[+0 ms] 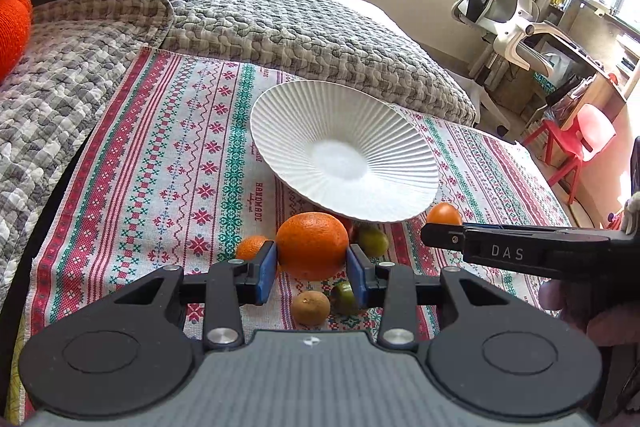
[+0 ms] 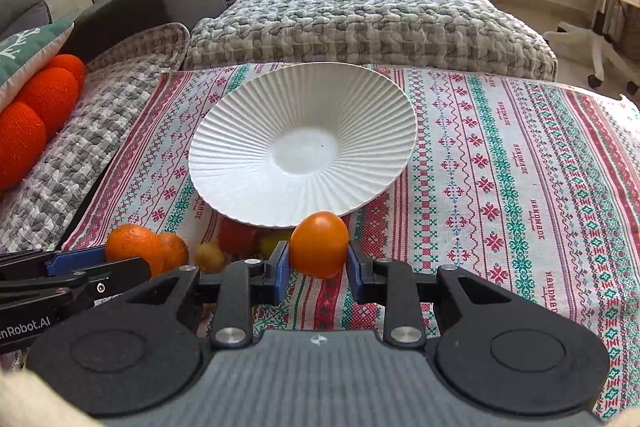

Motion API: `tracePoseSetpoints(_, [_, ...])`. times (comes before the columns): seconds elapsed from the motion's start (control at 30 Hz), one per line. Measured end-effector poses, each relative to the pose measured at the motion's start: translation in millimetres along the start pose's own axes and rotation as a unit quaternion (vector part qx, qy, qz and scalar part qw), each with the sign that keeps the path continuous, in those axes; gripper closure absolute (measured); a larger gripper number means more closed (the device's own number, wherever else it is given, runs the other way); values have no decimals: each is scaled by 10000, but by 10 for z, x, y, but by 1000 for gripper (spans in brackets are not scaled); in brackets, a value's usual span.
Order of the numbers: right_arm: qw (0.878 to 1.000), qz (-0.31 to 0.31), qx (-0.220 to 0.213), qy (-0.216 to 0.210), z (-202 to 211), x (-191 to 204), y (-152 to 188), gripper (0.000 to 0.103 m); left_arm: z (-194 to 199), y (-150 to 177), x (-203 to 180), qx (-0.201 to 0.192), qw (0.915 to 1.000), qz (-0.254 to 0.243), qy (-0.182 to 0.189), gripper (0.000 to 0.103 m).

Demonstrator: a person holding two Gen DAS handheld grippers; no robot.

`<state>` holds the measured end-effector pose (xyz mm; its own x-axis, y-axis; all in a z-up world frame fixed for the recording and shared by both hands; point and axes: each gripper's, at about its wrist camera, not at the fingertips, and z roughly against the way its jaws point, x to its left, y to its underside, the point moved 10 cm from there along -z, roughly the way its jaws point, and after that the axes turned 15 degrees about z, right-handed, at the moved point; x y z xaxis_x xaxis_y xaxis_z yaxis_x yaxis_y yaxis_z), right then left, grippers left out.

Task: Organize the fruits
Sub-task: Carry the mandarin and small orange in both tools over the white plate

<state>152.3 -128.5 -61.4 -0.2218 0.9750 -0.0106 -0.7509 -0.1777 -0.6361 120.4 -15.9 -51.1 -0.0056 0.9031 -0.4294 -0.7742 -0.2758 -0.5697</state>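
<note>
L tool point(image 1: 311, 269): clamped on big orange point(image 1: 312, 245), blue pads touching both its sides; fruit held above cloth point(image 1: 180, 155).
R tool point(image 2: 318, 269): clamped on small orange point(image 2: 319, 243), fruit between pads, just below plate rim.
Plate point(image 2: 248, 155): white, ribbed, on cloth, just beyond both tools; nothing on it.
Loose fruit, L view: mandarin point(image 1: 251, 246) left of L tool; kiwi point(image 1: 311, 308) w/ green fruit point(image 1: 344, 297) under tool; lime point(image 1: 374, 241) near plate rim.
Cloth: patterned, over bed w/ grey quilt point(image 2: 360, 15).
</note>
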Motion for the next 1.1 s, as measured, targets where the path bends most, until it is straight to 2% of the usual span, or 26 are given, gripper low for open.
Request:
tracePoseSetpoints(0.1, [9998,-152,15,-95,-65,-34,-28,76,-42,-51,-54,28,9999,43,134,76])
tracePoseSetpoints(0.43, [9992,102,-246,-286,-314,-112,-298,76,-382,-339,-129,-9,9995,-184,260,76])
tracePoseSetpoints(0.8, [9962,528,-492,-482,-636,-179,-571,76,-916,-612,-292,-64,9957,-888,242,76])
tracePoseSetpoints(1.1, [9937,819,-586,-488,-782,-238,-637,76,-1132,-645,-301,-142,9919,-1250,189,76])
